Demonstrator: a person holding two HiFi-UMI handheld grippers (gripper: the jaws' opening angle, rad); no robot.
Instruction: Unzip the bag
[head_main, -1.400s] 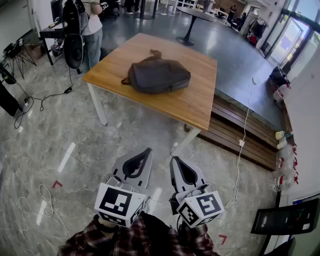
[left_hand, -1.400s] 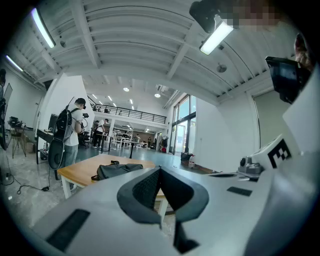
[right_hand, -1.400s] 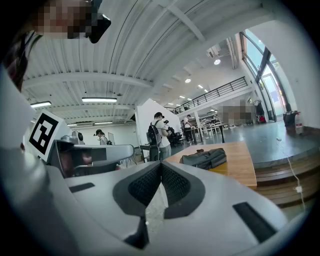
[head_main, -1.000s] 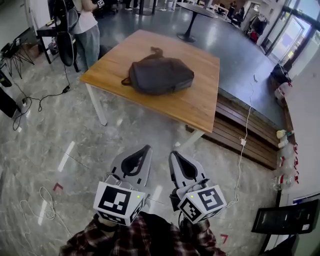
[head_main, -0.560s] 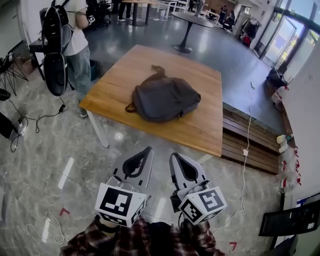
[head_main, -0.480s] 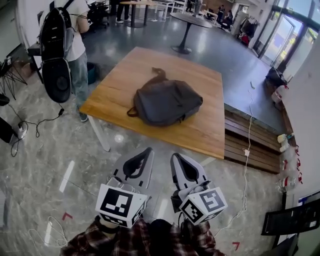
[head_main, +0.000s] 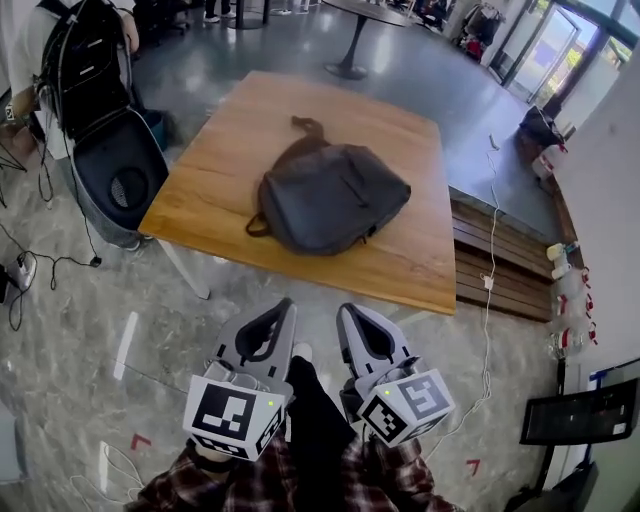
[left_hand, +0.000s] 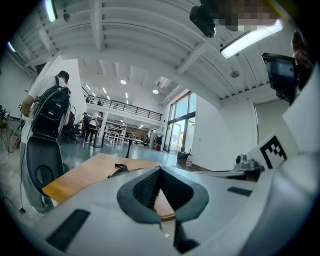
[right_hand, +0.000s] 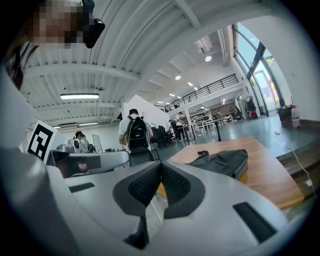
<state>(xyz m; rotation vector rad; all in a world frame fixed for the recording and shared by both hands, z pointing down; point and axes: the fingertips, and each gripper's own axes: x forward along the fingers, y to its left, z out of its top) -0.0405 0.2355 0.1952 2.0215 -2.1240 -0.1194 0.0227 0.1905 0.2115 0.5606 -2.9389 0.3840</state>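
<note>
A dark grey backpack (head_main: 330, 198) lies flat on a wooden table (head_main: 230, 140), its carry handle toward the far side; it looks zipped up. In the right gripper view the backpack (right_hand: 225, 161) shows ahead on the tabletop. Only its handle end (left_hand: 119, 170) peeks over the jaws in the left gripper view. My left gripper (head_main: 281, 310) and right gripper (head_main: 346, 313) hang side by side over the floor, well short of the table. Both have their jaws pressed together with nothing between them.
A person with a black backpack (head_main: 85, 60) stands at the table's left, beside a large round black case (head_main: 118, 180). A wooden bench (head_main: 500, 270) and a white cable (head_main: 488, 300) lie to the right. Cables (head_main: 40, 265) trail on the marble floor.
The view has drawn closer to the table, so the backpack looms larger. The person at the left now stands nearer the table's corner. Both grippers kept their pose, held shut.
</note>
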